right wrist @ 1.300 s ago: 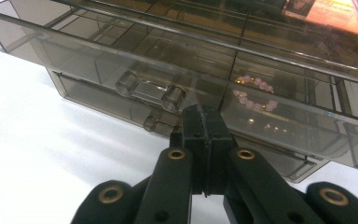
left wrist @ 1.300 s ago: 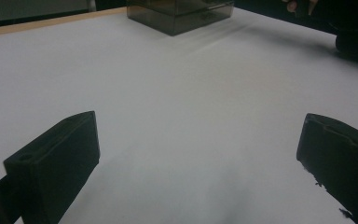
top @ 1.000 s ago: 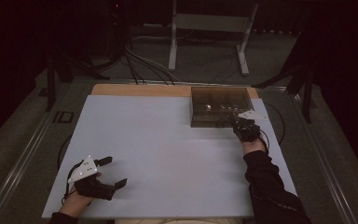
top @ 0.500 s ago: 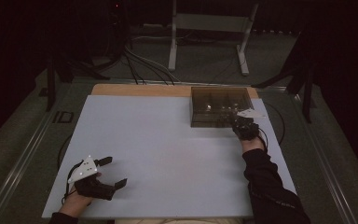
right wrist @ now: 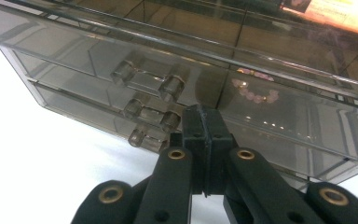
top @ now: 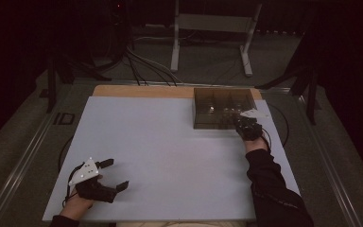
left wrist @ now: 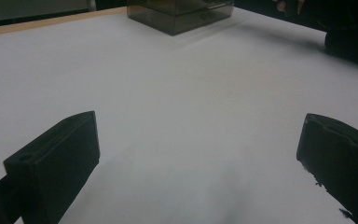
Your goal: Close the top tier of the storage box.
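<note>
A smoky see-through drawer box (top: 222,108) stands at the table's far right. In the right gripper view its front carries three stacked clear handles (right wrist: 149,79), and a string of pale pink beads (right wrist: 254,88) lies inside. My right gripper (top: 240,122) is at the box's front, its jaws pressed together (right wrist: 205,116) just right of the lower handles, with nothing between them. My left gripper (top: 118,174) rests at the near left of the white mat, jaws wide apart (left wrist: 200,154) over bare surface. The box (left wrist: 182,11) sits far ahead of it.
The white mat (top: 170,142) covers a wooden tabletop whose edge shows at the back (top: 142,91). A metal stand (top: 208,28) and cables lie on the dark floor beyond. A dark sleeve (top: 269,189) runs up the right side.
My right gripper has edged very slightly toward the box front. The left gripper has stayed put and open.
</note>
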`<action>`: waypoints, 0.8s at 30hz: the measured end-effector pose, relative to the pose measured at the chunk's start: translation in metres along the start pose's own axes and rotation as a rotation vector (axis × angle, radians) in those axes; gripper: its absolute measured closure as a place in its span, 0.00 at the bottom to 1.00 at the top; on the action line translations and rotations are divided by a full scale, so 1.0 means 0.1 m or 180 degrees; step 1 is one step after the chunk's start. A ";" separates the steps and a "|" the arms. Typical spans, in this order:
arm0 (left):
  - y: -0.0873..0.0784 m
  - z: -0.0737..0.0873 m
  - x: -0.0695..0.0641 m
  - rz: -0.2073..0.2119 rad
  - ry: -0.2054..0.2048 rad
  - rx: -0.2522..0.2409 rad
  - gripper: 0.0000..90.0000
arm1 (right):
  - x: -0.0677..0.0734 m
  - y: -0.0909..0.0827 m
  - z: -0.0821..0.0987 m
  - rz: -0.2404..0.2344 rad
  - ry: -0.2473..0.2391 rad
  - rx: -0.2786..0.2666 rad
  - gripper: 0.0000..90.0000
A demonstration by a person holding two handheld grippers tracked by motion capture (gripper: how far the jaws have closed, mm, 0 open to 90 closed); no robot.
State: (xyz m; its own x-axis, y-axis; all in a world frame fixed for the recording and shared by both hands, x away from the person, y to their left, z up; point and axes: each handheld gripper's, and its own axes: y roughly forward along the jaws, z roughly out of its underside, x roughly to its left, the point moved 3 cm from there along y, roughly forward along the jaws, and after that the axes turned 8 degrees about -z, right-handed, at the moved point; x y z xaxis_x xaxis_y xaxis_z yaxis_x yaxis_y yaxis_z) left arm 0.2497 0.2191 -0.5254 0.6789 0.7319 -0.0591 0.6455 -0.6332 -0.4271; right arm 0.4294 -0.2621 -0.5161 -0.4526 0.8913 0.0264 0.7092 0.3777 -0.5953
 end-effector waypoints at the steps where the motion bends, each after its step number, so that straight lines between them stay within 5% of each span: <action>1: 0.00 0.00 0.00 0.0001 0.0002 0.0001 0.00 | 0.00 0.00 0.00 0.0007 -0.0003 -0.0001 1.00; 24: 0.00 0.00 0.00 0.0004 0.0005 0.0007 0.00 | -0.03 0.04 -0.01 0.0016 0.0009 0.0013 1.00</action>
State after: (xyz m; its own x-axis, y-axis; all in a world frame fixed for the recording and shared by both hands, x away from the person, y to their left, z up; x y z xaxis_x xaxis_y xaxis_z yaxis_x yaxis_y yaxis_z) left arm 0.2500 0.2189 -0.5257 0.6802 0.7307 -0.0581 0.6439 -0.6336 -0.4289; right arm 0.4341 -0.2635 -0.5173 -0.4474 0.8940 0.0256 0.7093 0.3721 -0.5987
